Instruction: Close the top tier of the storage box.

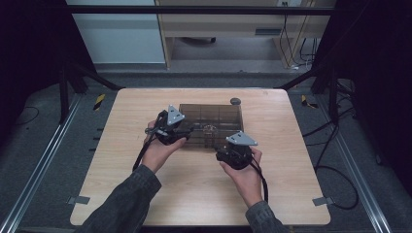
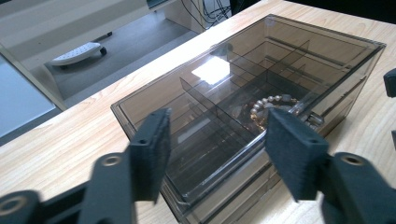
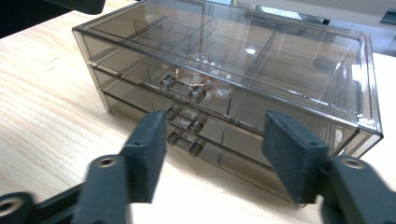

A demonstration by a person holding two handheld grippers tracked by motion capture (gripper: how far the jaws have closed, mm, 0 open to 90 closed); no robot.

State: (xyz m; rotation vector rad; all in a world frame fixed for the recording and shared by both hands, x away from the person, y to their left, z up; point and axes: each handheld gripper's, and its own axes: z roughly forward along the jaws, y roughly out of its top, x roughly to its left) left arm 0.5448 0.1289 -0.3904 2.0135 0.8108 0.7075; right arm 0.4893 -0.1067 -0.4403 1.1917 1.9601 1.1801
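Observation:
A smoky transparent drawer box (image 1: 210, 118) stands at the middle of the wooden table. It has three stacked drawers with small handles (image 3: 184, 119) on the front, all pushed in. Through the lid, a beaded bracelet (image 2: 267, 103) lies in a divided compartment. My left gripper (image 1: 187, 131) is open at the box's left front corner, its jaws spread over that corner (image 2: 219, 154). In front of the box my right gripper (image 1: 228, 148) also stands open, facing the drawer fronts (image 3: 212, 135) with nothing between its jaws.
A small dark round knob (image 1: 235, 101) sits on the table behind the box's right rear corner. Bare tabletop (image 1: 194, 194) lies around the box. Black frame posts, cables and a wooden desk stand beyond the far edge.

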